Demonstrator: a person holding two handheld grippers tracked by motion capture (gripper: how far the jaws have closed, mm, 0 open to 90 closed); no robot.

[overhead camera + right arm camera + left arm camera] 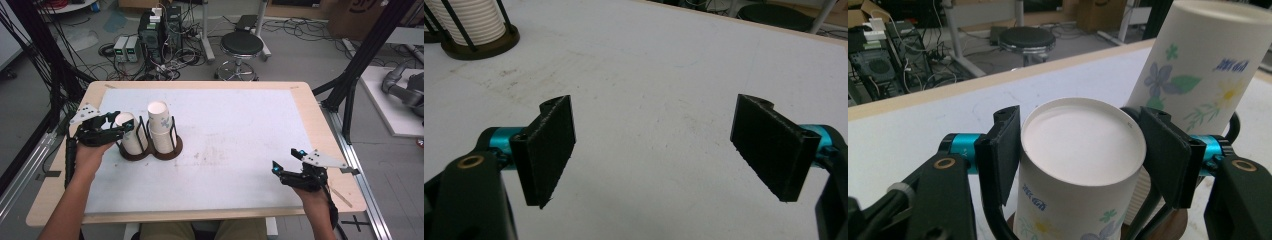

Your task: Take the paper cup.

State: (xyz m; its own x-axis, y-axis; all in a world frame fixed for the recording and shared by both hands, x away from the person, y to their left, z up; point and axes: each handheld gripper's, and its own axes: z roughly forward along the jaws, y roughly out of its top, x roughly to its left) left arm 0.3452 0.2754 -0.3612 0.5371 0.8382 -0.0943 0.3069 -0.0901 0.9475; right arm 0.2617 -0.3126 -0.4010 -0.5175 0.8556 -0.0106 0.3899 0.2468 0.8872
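Two stacks of upside-down white paper cups with flower prints stand in a dark two-ring holder at the table's left. The shorter left stack has my left gripper around its top cup, both pads pressed against the cup's sides. The taller right stack stands just beside it, untouched. My right gripper is open near the table's front right, low over bare white surface, nothing between its pads. In the right gripper view the holder sits far off at the upper left.
The white mat covers a wooden table. Beyond the far edge stand a black stool, computer boxes and floor cables. Black frame posts rise at the right.
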